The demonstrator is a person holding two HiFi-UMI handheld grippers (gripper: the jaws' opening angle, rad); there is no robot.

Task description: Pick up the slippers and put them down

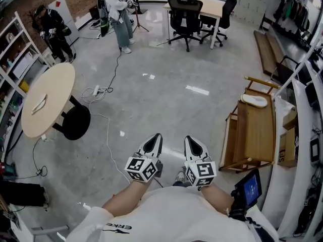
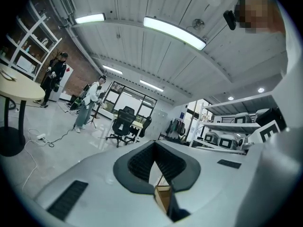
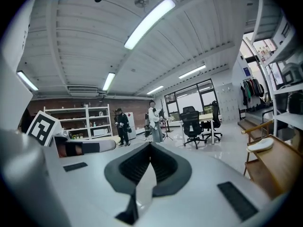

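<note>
Ahead & right of the right jaws, well apart, pale flat slippers [image 1: 255, 101] lie on the top tier of a slatted light-wood rack [image 1: 260, 135]; can't tell if it's one or a stacked pair. Nothing else visible on the rack. Left gripper [image 1: 156, 138] & right gripper [image 1: 189, 138] sit side by side, both clenched w/ nothing between the pads. Slippers prob. light, soft, bendy, not fragile. Best bet: open jaws, then pinch the sole edge, firm enough that it doesn't fold out.

The round table [image 2: 21, 86] is cut off at left.
</note>
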